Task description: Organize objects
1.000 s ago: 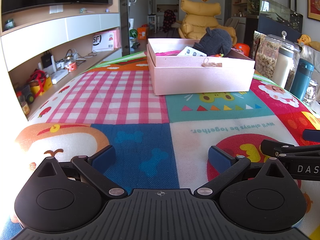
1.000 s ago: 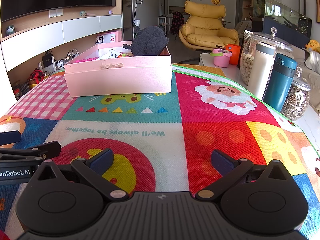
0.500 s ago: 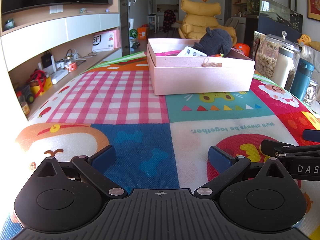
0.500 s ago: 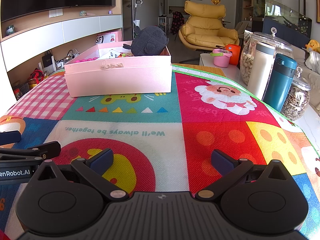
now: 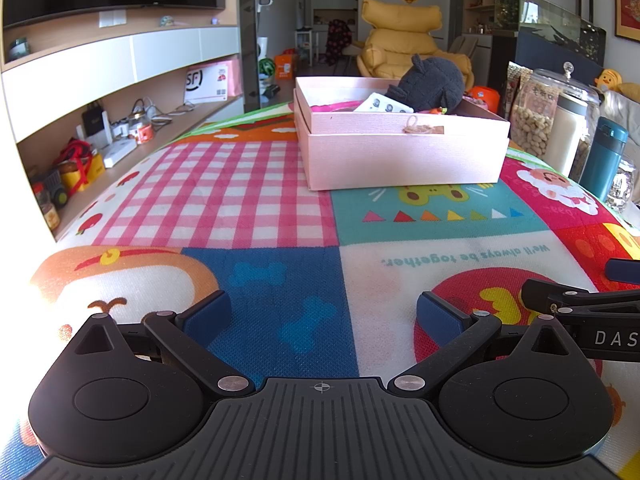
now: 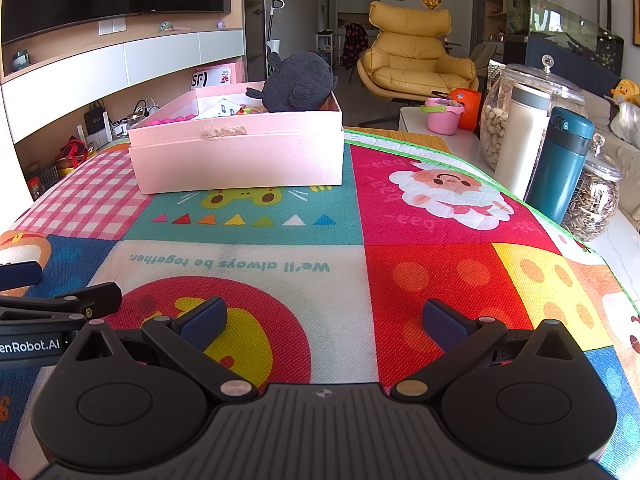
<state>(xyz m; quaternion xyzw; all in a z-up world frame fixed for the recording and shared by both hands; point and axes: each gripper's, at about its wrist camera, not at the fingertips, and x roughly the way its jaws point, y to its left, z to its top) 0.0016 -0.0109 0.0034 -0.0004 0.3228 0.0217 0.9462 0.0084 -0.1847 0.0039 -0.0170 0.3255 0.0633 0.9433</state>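
A pink box (image 5: 400,152) (image 6: 240,160) stands at the far side of the colourful play mat (image 5: 256,200) (image 6: 440,272). Inside it sit a dark grey plush toy (image 5: 430,86) (image 6: 298,82), a white card (image 5: 383,103) and pink items. My left gripper (image 5: 322,316) rests low over the near part of the mat, open, nothing between its blue pads. My right gripper (image 6: 324,318) is likewise open and empty, beside the left one. Each gripper's side shows at the edge of the other's view.
On the right stand a glass jar of nuts (image 6: 516,120), a white flask (image 6: 520,140), a teal flask (image 6: 562,164) and a jar of seeds (image 6: 596,196). A shelf unit with clutter (image 5: 92,148) lines the left. A yellow armchair (image 6: 412,52) is behind.
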